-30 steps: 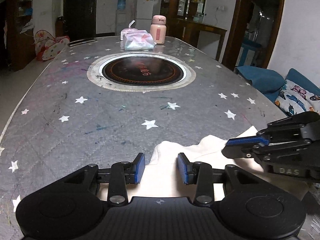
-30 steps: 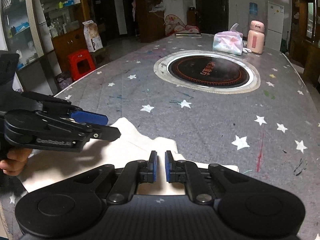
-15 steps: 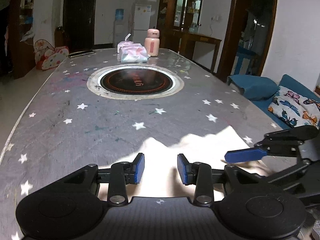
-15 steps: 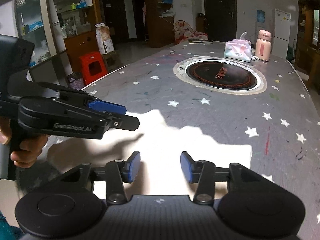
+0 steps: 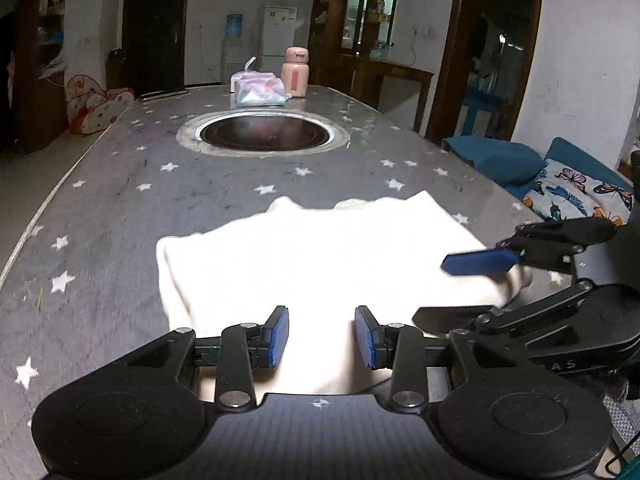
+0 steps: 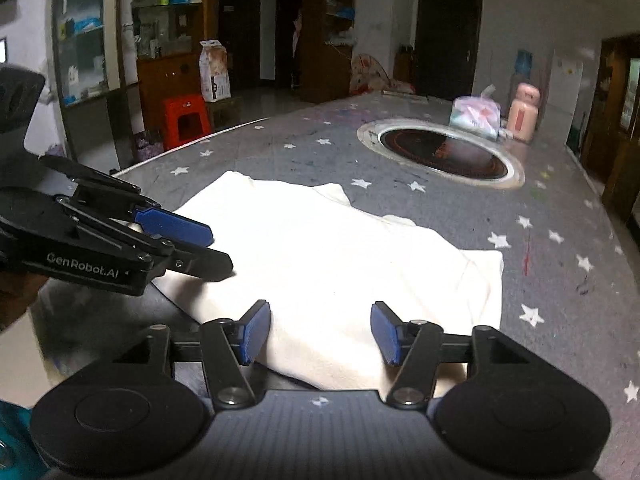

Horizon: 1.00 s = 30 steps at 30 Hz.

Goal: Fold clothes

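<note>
Table point(image 5: 120, 208) first: grey and star-printed, it carries the cream garment point(image 5: 320, 256) flat along its near edge, seemingly folded once already, though glare hides the creases. Both claws hover wide and empty, left gripper point(image 5: 321, 338) and right gripper point(image 6: 316, 332) apart over the near hem, so each should pinch a corner and lift evenly.

**Both grippers let go**

The right gripper point(image 6: 320, 334), clamped shut a second ago, now gapes wide. The cloth point(image 5: 320, 256), bunched then, lies flat near the table's point(image 5: 120, 200) front edge. Both grippers have drawn back from it.
</note>
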### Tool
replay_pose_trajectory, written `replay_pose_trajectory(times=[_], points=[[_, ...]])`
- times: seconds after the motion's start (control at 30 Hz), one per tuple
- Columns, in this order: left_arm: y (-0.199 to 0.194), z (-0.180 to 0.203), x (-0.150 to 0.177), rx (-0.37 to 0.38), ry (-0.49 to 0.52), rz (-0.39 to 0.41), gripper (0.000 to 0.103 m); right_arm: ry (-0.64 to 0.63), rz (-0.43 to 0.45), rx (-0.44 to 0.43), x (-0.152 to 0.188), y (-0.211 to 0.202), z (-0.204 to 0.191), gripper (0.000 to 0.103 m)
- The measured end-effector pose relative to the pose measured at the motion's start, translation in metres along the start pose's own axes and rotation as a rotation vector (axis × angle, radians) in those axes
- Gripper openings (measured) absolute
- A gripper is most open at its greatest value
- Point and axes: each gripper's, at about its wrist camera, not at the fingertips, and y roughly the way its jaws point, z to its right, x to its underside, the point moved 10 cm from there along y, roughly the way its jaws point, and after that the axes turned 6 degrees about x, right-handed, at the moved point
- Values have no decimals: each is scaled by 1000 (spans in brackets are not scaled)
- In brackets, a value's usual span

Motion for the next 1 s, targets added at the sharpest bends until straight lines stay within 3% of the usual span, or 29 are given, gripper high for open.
replay_pose_trajectory(times=[0.33,0.47,0.57,0.8,0.93,1.0], points=[[-1,-1,2,-14,-2,8,42,46,51,31,-9,-22,14,58],[-1,-1,2,-12,-6,7,42,47,17,95,2,-19,26,57],[-1,-2,2,-12,-3,7,43,29,10,100,12,-13,27,58],[1,-3,1,-12,-8,6,44,71,40,135,-1,-29,43,58],[1,-4,2,-10,-9,6,44,59,-10,172,16,-19,51,57],[1,-4,2,-9,-9,6,44,51,6,182,21,-16,52,57]])
